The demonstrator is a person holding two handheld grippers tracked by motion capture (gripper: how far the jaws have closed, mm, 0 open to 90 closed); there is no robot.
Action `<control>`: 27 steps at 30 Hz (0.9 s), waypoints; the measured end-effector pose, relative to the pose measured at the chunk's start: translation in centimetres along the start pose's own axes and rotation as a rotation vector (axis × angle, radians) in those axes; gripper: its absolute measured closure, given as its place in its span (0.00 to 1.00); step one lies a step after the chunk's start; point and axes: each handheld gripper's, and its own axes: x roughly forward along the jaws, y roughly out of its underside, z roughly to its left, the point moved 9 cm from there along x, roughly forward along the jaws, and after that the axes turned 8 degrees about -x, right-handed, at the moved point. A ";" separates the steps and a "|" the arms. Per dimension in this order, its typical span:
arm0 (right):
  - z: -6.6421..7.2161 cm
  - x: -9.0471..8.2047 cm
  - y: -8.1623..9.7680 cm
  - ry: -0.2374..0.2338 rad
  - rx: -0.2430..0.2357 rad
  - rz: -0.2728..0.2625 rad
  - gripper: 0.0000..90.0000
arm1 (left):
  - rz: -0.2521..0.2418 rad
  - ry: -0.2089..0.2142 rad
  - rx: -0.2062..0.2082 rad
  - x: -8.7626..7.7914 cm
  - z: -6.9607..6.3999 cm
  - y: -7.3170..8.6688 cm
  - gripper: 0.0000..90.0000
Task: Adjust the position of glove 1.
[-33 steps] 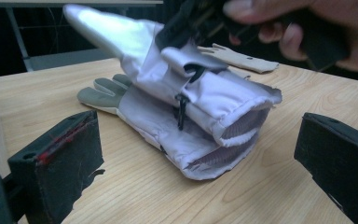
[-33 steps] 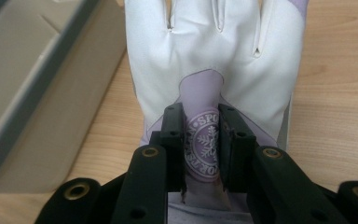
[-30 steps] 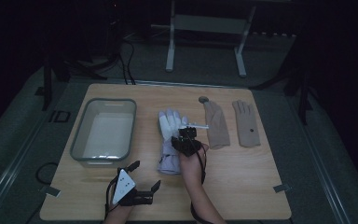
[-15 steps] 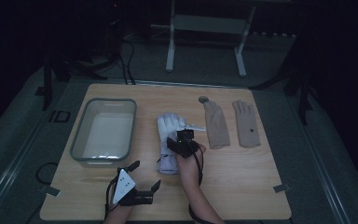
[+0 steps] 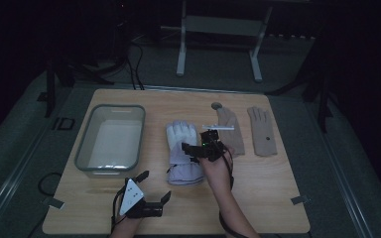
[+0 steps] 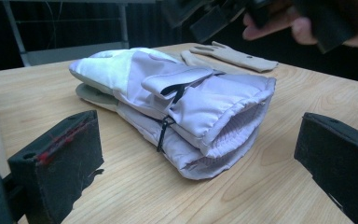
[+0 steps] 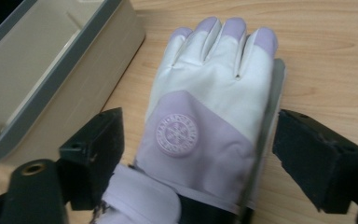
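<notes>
Both black fingers point(image 7: 93, 154) of the right gripper point(image 5: 204, 147) stood wide apart, having just been opening, with the lilac ski gloves point(image 5: 182, 151) between and below them but untouched by either pad. The gloves lay as a stacked pair near the middle of the table point(image 5: 258, 198), fingertips toward the far edge, cuffs toward the near edge.

From the right gripper view, the top glove's back showed a round embossed badge point(image 7: 177, 134) and pale fingers tipped in lilac. The left gripper view, looking low across the wood, revealed what the others hid: two gloves lying one on the other, a black strap point(image 6: 165, 128) hanging at the side, and the open ribbed cuffs facing the camera.

Left of the gloves stood a grey-rimmed tub point(image 5: 82, 153), near them but apart. Toward the far right corner lay two tan gloves point(image 5: 248, 131), flat and side by side, with a small round disc point(image 5: 216, 105) just beyond them.

At the near edge the left gripper point(image 5: 151, 191) rested low with its jaws spread wide on nothing. Bare wood lay open along the near right corner and between the lilac gloves and the left gripper.
</notes>
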 end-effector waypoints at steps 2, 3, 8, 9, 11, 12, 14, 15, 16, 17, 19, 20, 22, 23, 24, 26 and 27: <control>-0.7 -0.5 -0.1 0.000 -0.029 -0.002 0.16 | 0.001 -0.001 -0.001 0.0 0.0 0.0 0.01; -1.1 -0.8 -0.1 0.002 -0.052 0.007 0.15 | 0.004 -0.009 -0.001 0.0 0.0 0.0 0.01; -2.1 -1.8 -0.1 -0.061 -0.164 -0.012 0.17 | 0.017 -0.029 0.004 0.1 0.1 0.1 0.01; -2.1 -1.8 -0.1 -0.061 -0.164 -0.012 0.17 | 0.027 -0.039 0.005 0.1 0.2 0.2 0.01; -2.2 -2.3 0.2 -0.070 -0.261 -0.040 0.17 | 0.050 -0.056 0.003 0.1 0.4 0.3 0.01; -2.2 -2.3 0.2 -0.070 -0.261 -0.040 0.17 | 0.050 -0.056 0.003 0.1 0.4 0.3 0.01; -2.0 -2.7 0.9 -0.139 -0.269 -0.030 0.17 | 0.083 -0.053 -0.016 0.1 0.4 0.5 0.01; -2.1 -2.9 1.1 -0.149 -0.267 -0.011 0.18 | 0.088 -0.064 -0.012 0.1 0.5 0.5 0.01; -2.2 -3.1 1.4 -0.158 -0.257 0.008 0.18 | 0.112 -0.081 -0.015 0.1 0.6 0.6 0.01; -2.4 -3.2 1.6 -0.169 -0.243 0.011 0.16 | 0.112 -0.081 -0.015 0.1 0.6 0.6 0.01; -2.7 -3.5 2.0 -0.169 -0.233 0.019 0.16 | 0.124 -0.085 -0.064 0.0 0.8 0.1 0.01; -2.7 -3.5 2.0 -0.169 -0.233 0.019 0.16 | 0.124 -0.085 -0.064 0.0 0.8 0.1 0.01; -2.8 -3.6 2.3 -0.175 -0.241 0.021 0.14 | 0.139 -0.082 -0.084 0.1 0.8 -0.3 0.01; -2.7 -3.6 2.5 -0.201 -0.243 0.017 0.12 | 0.161 -0.068 -0.121 0.1 0.7 -0.8 0.01; -2.7 -3.6 2.5 -0.201 -0.243 0.017 0.12 | 0.161 -0.068 -0.121 0.1 0.7 -0.8 0.01; -2.8 -3.2 2.4 -0.187 -0.254 0.028 0.12 | 0.219 -0.058 -0.135 0.2 0.4 -1.7 0.01; -2.9 -3.0 2.3 -0.179 -0.256 0.029 0.13 | 0.220 -0.043 -0.128 0.3 0.2 -2.1 0.01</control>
